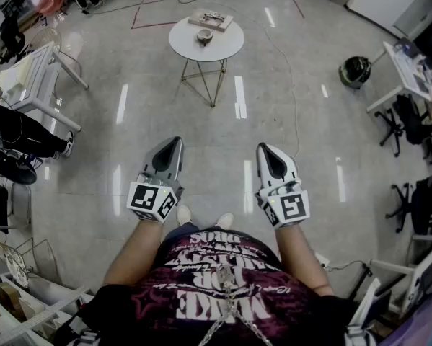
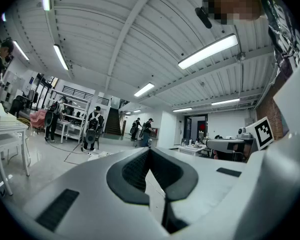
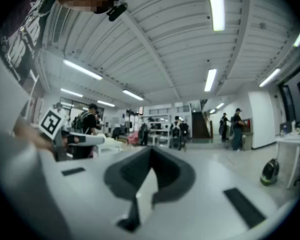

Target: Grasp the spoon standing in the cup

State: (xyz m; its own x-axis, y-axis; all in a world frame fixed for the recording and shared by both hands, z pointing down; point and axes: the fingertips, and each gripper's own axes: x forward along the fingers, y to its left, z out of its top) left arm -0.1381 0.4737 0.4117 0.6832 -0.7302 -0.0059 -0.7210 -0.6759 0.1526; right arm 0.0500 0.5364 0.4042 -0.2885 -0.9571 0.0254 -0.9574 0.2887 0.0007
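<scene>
Task not begun: left gripper [image 1: 174,146] and right gripper [image 1: 266,151], jaws closed and empty, are well apart from the table [image 1: 183,43] bearing, apparently, the cup [image 1: 205,37].

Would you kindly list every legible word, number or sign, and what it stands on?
"MAKE", apparently, upside down on the person's shirt; its other lines are too distorted to read.
Cube on the left gripper and cube on the right gripper: square markers, no letters.
Nothing else is legible.

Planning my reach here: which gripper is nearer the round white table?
Left, narrowly. Both are well short of the round white table; the left gripper lines up just left of it, the right gripper further off to its right.
</scene>
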